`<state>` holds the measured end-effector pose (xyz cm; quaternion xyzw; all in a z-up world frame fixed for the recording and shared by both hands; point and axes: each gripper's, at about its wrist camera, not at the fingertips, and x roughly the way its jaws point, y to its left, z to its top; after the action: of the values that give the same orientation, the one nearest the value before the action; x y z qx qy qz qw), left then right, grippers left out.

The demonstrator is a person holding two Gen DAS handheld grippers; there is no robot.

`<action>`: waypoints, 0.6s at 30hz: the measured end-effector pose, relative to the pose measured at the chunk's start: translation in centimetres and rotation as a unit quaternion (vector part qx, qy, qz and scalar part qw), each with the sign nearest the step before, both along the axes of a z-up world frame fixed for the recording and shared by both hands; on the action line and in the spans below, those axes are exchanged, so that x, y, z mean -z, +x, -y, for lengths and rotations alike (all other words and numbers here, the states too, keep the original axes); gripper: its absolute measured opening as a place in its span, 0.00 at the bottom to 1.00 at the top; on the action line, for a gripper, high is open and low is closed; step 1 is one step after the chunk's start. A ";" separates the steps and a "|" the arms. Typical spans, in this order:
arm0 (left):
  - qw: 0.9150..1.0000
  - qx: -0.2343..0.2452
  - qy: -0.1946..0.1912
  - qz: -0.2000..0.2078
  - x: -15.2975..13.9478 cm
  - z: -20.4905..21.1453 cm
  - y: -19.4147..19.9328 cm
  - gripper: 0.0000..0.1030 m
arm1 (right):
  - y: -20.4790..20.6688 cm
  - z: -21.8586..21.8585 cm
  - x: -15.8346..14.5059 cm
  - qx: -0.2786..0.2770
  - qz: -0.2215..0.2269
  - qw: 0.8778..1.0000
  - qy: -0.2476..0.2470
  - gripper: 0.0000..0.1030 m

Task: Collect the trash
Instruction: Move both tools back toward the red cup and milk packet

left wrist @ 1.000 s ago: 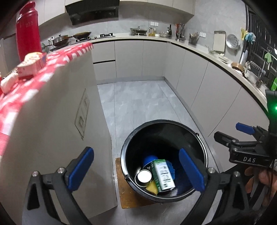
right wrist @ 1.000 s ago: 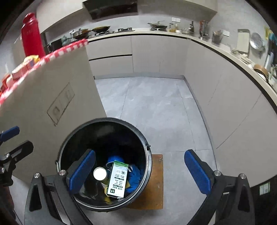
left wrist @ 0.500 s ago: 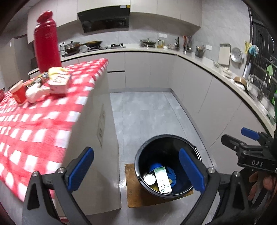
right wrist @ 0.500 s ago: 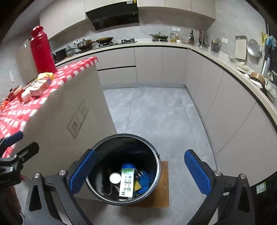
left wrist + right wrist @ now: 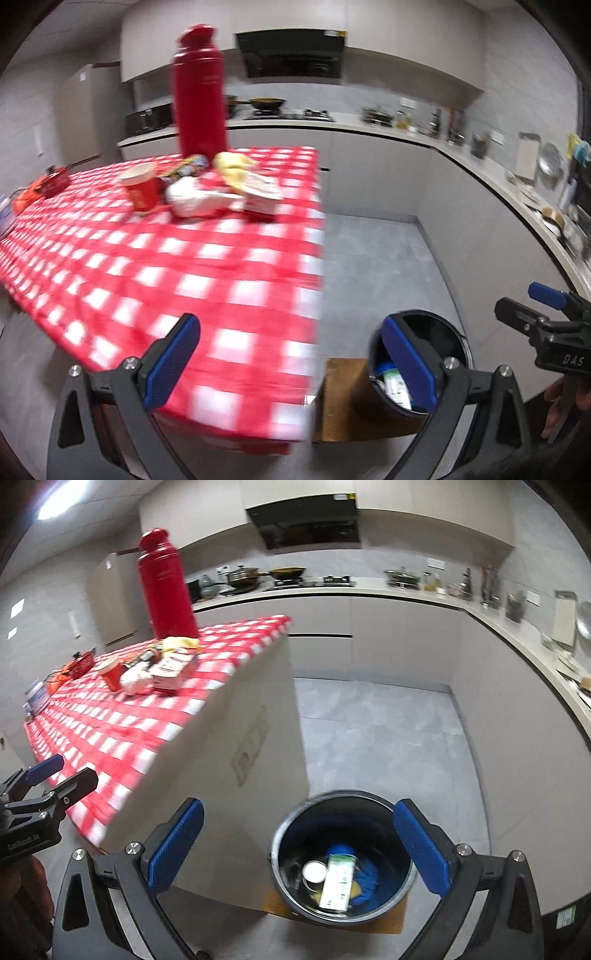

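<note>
Both grippers have risen from the bin's mouth and swung left toward the checkered counter [image 5: 229,280], which now fills much of the left wrist view. From left to right on the counter, well ahead of the jaws: a red paper cup [image 5: 142,188], a crumpled white wrapper [image 5: 192,201], a yellow scrap [image 5: 231,168] and a small carton [image 5: 260,195], all clustered just before a tall red flask [image 5: 199,96]. The left gripper [image 5: 291,362] hangs over the counter's near edge, jaws wide apart and empty. On the floor to the right, the black bin [image 5: 341,856] stands on a brown mat beside the counter's end and already holds a green-and-white carton [image 5: 338,880], a can and something blue. The right gripper [image 5: 306,853] hovers above it, jaws likewise apart and empty. The remaining litter looks light and easily crushed; the cup probably wants a gentle pinch across its rim, the wrapper a grab at its bulk.
</note>
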<state>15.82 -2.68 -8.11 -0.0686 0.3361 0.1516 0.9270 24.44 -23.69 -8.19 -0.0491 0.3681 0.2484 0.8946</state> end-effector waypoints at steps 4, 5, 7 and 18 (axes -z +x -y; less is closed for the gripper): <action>0.999 -0.033 0.001 0.008 -0.5 -3.3 -1.1 0.97 | -0.1 -3.8 -0.9 -0.025 0.006 1.000 0.001 1.00; 0.999 -0.038 0.002 0.008 -0.6 -4.1 -1.4 0.97 | -0.1 -4.6 -1.0 -0.029 0.007 1.000 0.001 1.00; 0.999 -0.047 0.002 0.006 -0.6 -5.4 -1.7 0.97 | -0.1 -6.8 -1.4 -0.042 0.015 0.999 -0.003 1.00; 0.997 -0.073 -0.008 0.007 0.5 -13.4 -2.0 0.96 | 1.4 -16.3 -2.6 -0.052 0.015 0.999 -0.003 1.00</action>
<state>13.86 10.74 -8.62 -0.1016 0.3244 0.2160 0.9153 25.84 -7.36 -5.58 -0.0746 0.3519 0.2929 0.8859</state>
